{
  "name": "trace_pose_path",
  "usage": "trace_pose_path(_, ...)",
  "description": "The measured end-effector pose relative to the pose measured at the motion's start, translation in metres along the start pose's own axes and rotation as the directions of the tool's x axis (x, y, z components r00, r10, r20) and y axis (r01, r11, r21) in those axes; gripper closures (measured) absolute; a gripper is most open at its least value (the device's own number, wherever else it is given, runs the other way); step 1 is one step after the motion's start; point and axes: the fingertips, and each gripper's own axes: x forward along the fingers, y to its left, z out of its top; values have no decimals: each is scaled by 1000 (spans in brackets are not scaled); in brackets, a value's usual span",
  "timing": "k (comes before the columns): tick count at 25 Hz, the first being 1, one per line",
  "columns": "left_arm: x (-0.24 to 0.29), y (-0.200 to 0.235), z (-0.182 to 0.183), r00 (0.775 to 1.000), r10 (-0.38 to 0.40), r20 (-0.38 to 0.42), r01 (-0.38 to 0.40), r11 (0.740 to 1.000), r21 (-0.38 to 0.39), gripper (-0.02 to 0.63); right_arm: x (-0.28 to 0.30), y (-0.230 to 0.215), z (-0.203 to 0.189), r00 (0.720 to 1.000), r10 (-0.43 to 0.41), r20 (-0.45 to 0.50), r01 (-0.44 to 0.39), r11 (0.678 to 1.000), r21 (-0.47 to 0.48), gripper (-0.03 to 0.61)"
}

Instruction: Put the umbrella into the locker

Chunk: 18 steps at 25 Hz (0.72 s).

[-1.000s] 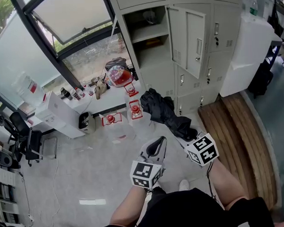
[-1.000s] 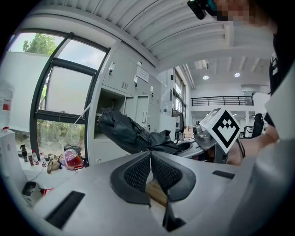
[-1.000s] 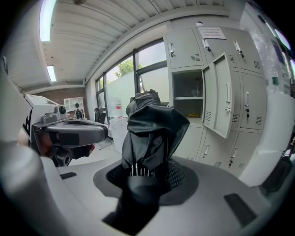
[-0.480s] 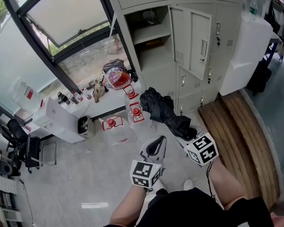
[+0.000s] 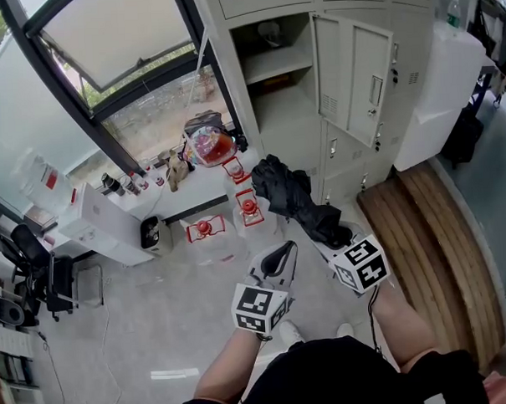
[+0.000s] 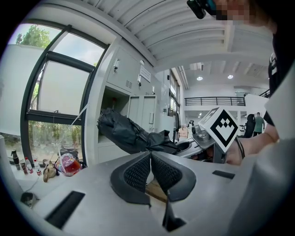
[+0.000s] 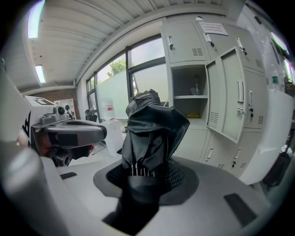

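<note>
Right gripper (image 7: 146,171): clamped on the umbrella (image 7: 152,131); pads press the bunched black cloth just above the metal rib tips; the rest of the cloth rises forward out of the jaws
Left gripper (image 6: 150,154): jaws together, ribbed pads touching, nothing between them; held just left of the right gripper in the head view
Umbrella: folded, black, cloth loose and crumpled; in the air in front of the person; far end points toward the locker (image 5: 270,112); apart from it, not yet inside
Locker: grey bank of compartments; one upper compartment open; its door (image 5: 360,71) stands swung out to the right; a shelf (image 5: 274,64) splits it into a shallow top part and a taller lower part; a small thing sits in the top part, too small to tell
Floor: clear jugs (image 5: 204,233) with red caps stand near the locker's foot, under the umbrella in the head view; a wooden step (image 5: 422,231) lies to the right
Ledge: under the window (image 5: 105,78); a bag (image 5: 209,144) and small bottles stand on it
</note>
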Motion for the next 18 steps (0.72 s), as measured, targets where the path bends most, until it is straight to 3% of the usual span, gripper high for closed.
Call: trace_pose_path(18,-14,76,-4,998,-69,9,69,998,-5,595,60,24,22,997,-78,-18,78,996,36,368)
